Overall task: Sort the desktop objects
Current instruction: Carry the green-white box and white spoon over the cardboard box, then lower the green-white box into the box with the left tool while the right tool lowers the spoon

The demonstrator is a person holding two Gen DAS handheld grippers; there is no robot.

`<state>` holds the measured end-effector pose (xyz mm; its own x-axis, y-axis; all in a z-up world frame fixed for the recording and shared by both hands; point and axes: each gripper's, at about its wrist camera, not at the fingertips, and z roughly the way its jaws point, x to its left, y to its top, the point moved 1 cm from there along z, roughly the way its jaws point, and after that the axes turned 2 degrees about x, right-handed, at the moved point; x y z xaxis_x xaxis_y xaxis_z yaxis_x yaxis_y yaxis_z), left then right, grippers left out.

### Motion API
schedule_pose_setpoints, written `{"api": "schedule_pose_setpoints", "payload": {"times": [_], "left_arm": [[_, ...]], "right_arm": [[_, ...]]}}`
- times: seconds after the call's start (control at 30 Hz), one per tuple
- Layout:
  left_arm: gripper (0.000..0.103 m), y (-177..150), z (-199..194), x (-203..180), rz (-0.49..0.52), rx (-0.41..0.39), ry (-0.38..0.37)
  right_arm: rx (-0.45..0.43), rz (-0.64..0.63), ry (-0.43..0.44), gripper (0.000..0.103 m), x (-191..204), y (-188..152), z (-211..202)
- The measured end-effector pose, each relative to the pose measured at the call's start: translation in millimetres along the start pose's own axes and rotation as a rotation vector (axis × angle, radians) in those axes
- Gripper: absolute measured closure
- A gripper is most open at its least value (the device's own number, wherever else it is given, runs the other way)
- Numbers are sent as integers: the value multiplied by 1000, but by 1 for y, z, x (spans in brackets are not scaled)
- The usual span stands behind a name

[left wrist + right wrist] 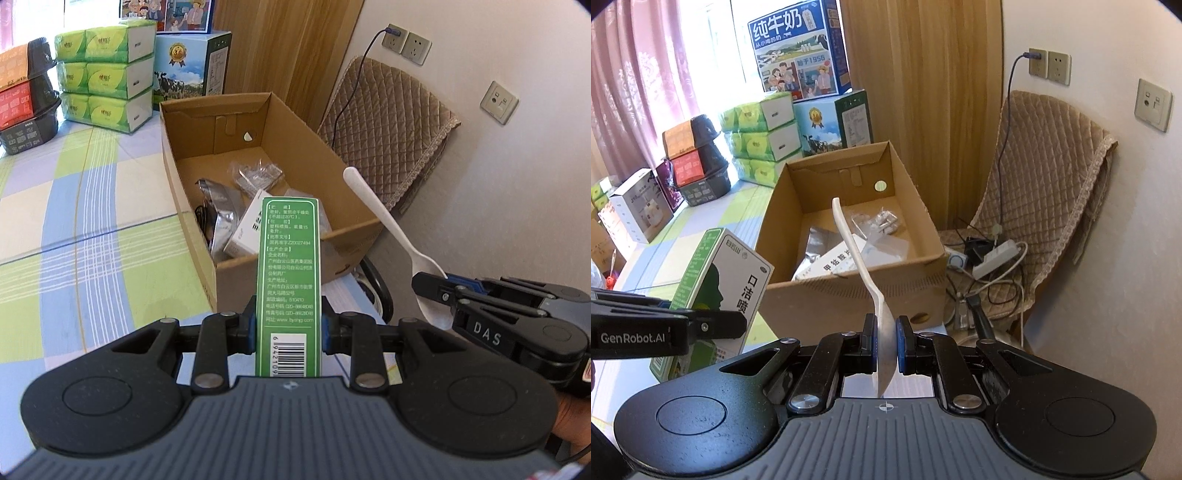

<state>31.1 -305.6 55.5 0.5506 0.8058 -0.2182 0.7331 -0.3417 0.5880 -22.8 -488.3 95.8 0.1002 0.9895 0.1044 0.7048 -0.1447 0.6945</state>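
My left gripper (289, 328) is shut on a tall green and white medicine box (290, 266), held upright just short of the near wall of an open cardboard box (192, 206). The same medicine box (716, 284) and the left gripper (738, 325) show at the left of the right wrist view. My right gripper (886, 349) is shut on the bowl of a white plastic spoon (855, 254), whose handle points up over the cardboard box (849, 299). From the left wrist view the spoon (384, 218) and the right gripper (439, 291) sit at the right.
Inside the cardboard box lie a silver pouch (221, 210), a clear bag (258, 173) and a white carton (247, 229). Green tissue packs (107, 74), milk cartons (798, 48) and bowls (26, 107) line the back of the checked tablecloth (92, 221). A padded chair (1045, 184) with cables stands at the right.
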Motion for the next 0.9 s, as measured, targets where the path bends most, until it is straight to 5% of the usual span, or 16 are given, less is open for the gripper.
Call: {"api": "schedule_pose_setpoints", "payload": {"times": [0.9], "left_arm": [[78, 72, 32, 22, -36, -29, 15]], "right_arm": [[-27, -83, 14, 96, -1, 69, 50]]}}
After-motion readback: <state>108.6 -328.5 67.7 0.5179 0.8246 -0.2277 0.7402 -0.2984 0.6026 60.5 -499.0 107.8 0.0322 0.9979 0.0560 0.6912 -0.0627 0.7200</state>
